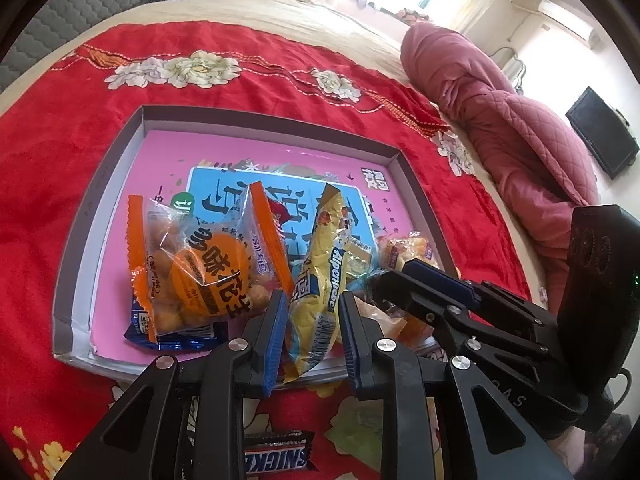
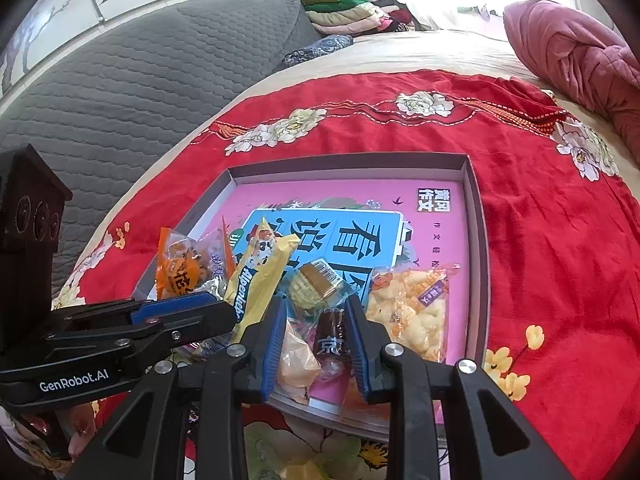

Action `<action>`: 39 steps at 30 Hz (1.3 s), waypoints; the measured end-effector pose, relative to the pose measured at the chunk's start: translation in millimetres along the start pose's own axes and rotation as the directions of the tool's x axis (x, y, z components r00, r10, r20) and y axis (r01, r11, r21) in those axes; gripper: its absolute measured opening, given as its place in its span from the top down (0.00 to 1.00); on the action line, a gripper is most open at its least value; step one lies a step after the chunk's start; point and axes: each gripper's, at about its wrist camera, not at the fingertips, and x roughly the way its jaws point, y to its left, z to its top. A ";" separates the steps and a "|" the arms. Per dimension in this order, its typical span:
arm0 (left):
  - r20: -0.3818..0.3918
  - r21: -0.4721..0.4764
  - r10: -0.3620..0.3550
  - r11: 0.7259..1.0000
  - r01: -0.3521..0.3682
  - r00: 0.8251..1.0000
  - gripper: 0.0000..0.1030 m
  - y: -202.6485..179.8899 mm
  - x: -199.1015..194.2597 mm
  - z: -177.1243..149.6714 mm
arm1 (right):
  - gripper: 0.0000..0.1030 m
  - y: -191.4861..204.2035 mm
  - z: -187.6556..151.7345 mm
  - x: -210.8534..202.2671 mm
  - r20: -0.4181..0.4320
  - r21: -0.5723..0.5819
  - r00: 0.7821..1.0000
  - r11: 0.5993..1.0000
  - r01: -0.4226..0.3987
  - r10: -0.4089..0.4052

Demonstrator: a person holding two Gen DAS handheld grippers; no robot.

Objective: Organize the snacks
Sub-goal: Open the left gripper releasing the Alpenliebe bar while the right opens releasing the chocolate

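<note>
Red floral blanket (image 1: 248, 92) spread across a bed, and on it sits a shallow grey box lid (image 1: 96, 184) with a pink printed sheet lining its floor. That's where the snacks are piling up.

Left gripper (image 1: 313, 320) is low at the near edge of the lid, its blue-padded fingers (image 1: 276, 328) parted with the long yellow Alpenliebe pack (image 1: 324, 280) running up between them; the pack's lower end sits in the gap, and I cannot tell whether the pads actually press it. Just left of that gripper lies the orange peanut bag (image 1: 200, 268), resting on top of a blue wrapper (image 1: 176, 336). Down on the blanket, outside the lid and beneath the gripper, a Snickers bar (image 1: 276, 458) lies flat.

Right gripper (image 2: 316, 332) comes in at the near rim too, jaws spread, a dark brown wrapped sweet (image 2: 332, 332) and a pale yellow packet (image 2: 296, 356) lying in the space between the fingers, neither clearly pinched. Just ahead of its tips sits a small gold-topped cake cup (image 2: 314, 282). To its right, flat in the lid, a clear bag of puffed corn snacks (image 2: 408, 308).
</note>
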 end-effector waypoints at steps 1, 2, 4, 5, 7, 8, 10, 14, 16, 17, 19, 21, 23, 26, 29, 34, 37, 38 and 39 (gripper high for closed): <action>-0.003 -0.003 -0.002 1.000 0.002 1.000 0.72 0.9 0.4 0.2 | 0.71 -0.5 0.1 -0.6 0.002 0.002 1.000 1.000 0.002 -0.002; -0.005 -0.007 -0.005 1.000 0.005 1.000 0.71 1.2 0.3 0.3 | 0.71 -0.9 0.5 -0.8 0.003 0.003 1.000 1.000 0.002 -0.002; -0.007 -0.010 -0.008 1.000 0.008 1.000 0.65 0.8 -0.7 0.4 | 0.71 -1.9 0.9 -1.8 0.005 0.009 1.000 1.000 0.002 -0.002; -0.006 -0.006 -0.006 1.000 0.006 1.000 0.63 -0.3 -1.5 0.6 | 0.71 -2.2 1.2 -2.4 0.007 0.010 1.000 1.000 0.002 -0.002; -0.001 0.000 -0.002 1.000 0.002 1.000 0.59 -2.2 -3.9 0.6 | 0.71 -2.6 2.1 -3.3 0.010 0.012 1.000 1.000 0.001 -0.001; 0.000 0.002 -0.002 1.000 0.002 1.000 0.59 -2.9 -4.7 0.8 | 0.71 -2.6 2.3 -3.9 0.012 0.013 1.000 1.000 0.002 -0.002; -0.001 0.006 0.000 1.000 0.000 1.000 0.57 -3.8 -6.3 1.1 | 0.71 -2.9 2.9 -4.7 0.014 0.015 1.000 1.000 0.000 0.000; 0.000 0.006 0.003 1.000 -0.003 1.000 0.51 -3.4 -9.9 0.8 | 0.71 -2.8 3.6 -6.3 0.017 0.016 1.000 1.000 -0.002 0.002; 0.001 0.005 0.005 1.000 -0.005 1.000 0.49 -3.1 -11.1 0.9 | 0.70 -2.3 4.2 -7.9 0.021 0.014 1.000 1.000 0.000 0.000; 0.002 0.007 0.005 1.000 -0.005 1.000 0.49 -3.3 -12.3 1.0 | 0.70 -2.2 4.8 -8.7 0.022 0.013 1.000 1.000 -0.001 0.001; 0.003 0.008 0.007 1.000 -0.007 1.000 0.48 -3.1 -13.4 1.6 | 0.68 -2.3 5.2 -10.3 0.027 0.016 1.000 1.000 -0.004 0.004; 0.002 0.008 0.005 1.000 -0.005 1.000 0.46 -3.0 -14.6 1.9 | 0.66 -2.2 5.6 -12.0 0.030 0.017 1.000 1.000 -0.006 0.006; 0.003 0.011 0.002 1.000 -0.002 1.000 0.42 -3.1 -17.9 2.1 | 0.65 -2.8 6.4 -14.0 0.036 0.020 0.999 1.000 -0.008 0.007; 0.008 0.015 0.001 1.000 -0.001 1.000 0.41 -3.9 -23.2 2.3 | 0.62 -2.7 7.4 -17.2 0.045 0.024 0.999 1.000 -0.012 0.011; 0.012 0.018 0.001 1.000 -0.002 1.000 0.40 -4.0 -28.2 2.3 | 0.58 -2.3 8.3 -21.1 0.058 0.021 0.998 1.000 -0.012 0.011; 0.017 0.023 0.009 1.000 -0.009 1.000 0.36 -3.4 -34.5 1.4 | 0.48 -1.5 8.3 -26.1 0.074 0.014 0.997 1.000 -0.003 0.002; 0.017 0.030 0.011 1.000 -0.011 1.000 0.34 -3.6 -38.1 0.2 | 0.47 -2.3 8.2 -29.1 0.087 0.018 0.996 1.000 -0.004 0.002; 0.019 0.032 0.012 0.999 -0.013 1.000 0.34 -3.8 -39.5 -0.1 | 0.47 -2.7 8.3 -30.7 0.091 0.018 0.996 1.000 -0.004 0.002; 0.019 0.035 0.014 0.999 -0.015 1.000 0.34 -3.9 -40.8 -0.7 | 0.47 -3.1 8.3 -32.8 0.097 0.020 0.995 1.000 -0.005 0.003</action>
